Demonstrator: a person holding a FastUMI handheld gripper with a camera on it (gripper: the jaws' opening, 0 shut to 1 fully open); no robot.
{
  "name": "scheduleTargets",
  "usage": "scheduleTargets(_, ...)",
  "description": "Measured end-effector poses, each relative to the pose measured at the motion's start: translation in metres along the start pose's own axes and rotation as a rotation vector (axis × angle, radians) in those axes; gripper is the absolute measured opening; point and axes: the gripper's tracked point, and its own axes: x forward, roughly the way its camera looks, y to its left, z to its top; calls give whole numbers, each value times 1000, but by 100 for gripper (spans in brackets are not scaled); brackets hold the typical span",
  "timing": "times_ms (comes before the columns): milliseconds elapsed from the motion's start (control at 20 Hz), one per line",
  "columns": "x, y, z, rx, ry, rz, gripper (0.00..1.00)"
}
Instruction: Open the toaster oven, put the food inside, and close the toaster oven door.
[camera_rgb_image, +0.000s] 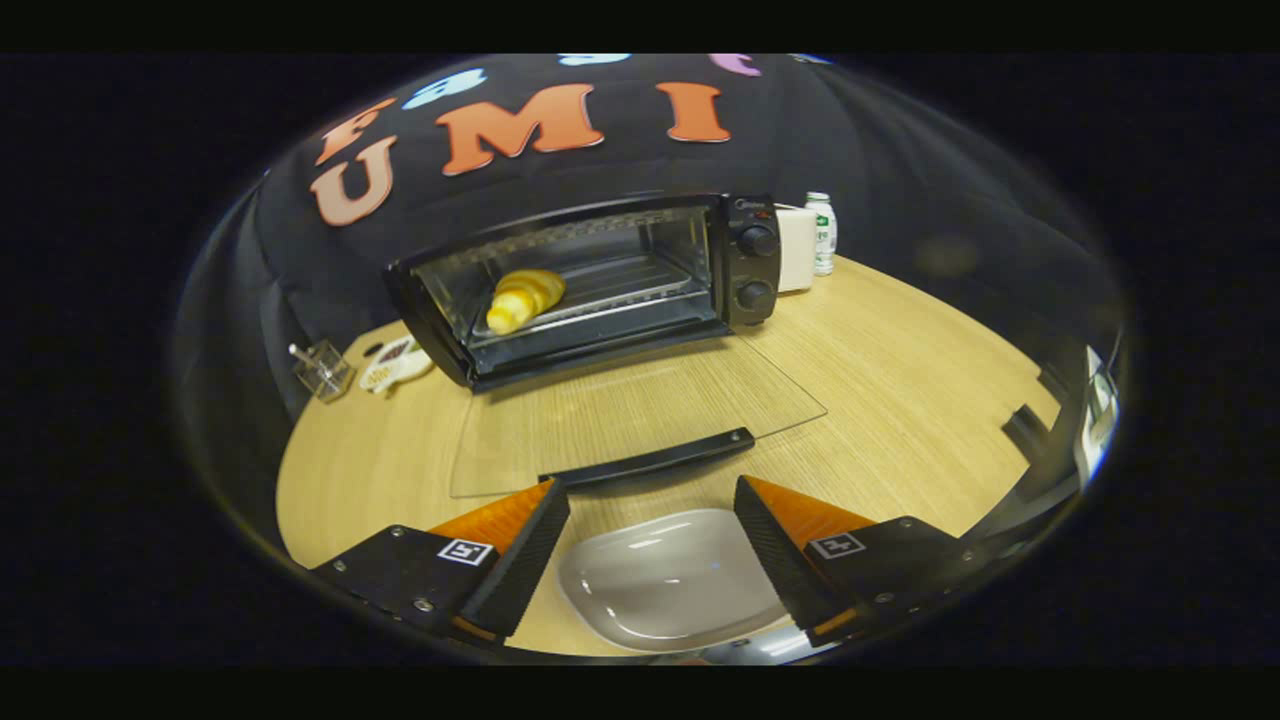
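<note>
My jaws (652, 505) are spread wide and hold nothing. Between my fingers, lying on the tabletop (900, 380), is an empty white plate (672, 580). Just ahead of my fingertips is the black handle (648, 458) of the toaster oven (590, 285) door. The glass door (640, 410) is folded all the way down, flat over the tabletop, so the oven stands open. Inside, a croissant (523, 298) rests on the wire rack, toward the left side of the chamber. Two knobs (757, 268) sit one above the other on the oven's right panel. Beside the oven on the right are a white box (797, 250) and a small bottle (822, 232). Left of the oven are a clear plastic box (322, 370) and a small packet (395, 363).
</note>
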Motion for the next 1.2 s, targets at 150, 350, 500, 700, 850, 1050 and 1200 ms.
scheduleTargets(150,7,-4,-6,-109,37,-2,99)
scheduleTargets(350,19,-5,-3,-136,62,32,99)
scheduleTargets(500,30,-5,-1,-153,82,53,99)
scheduleTargets(700,35,0,-3,-189,105,106,99)
scheduleTargets(850,37,-1,-3,-212,111,115,99)
scheduleTargets(1050,35,-2,1,-193,107,119,99)
scheduleTargets(1200,28,-1,10,-190,92,119,99)
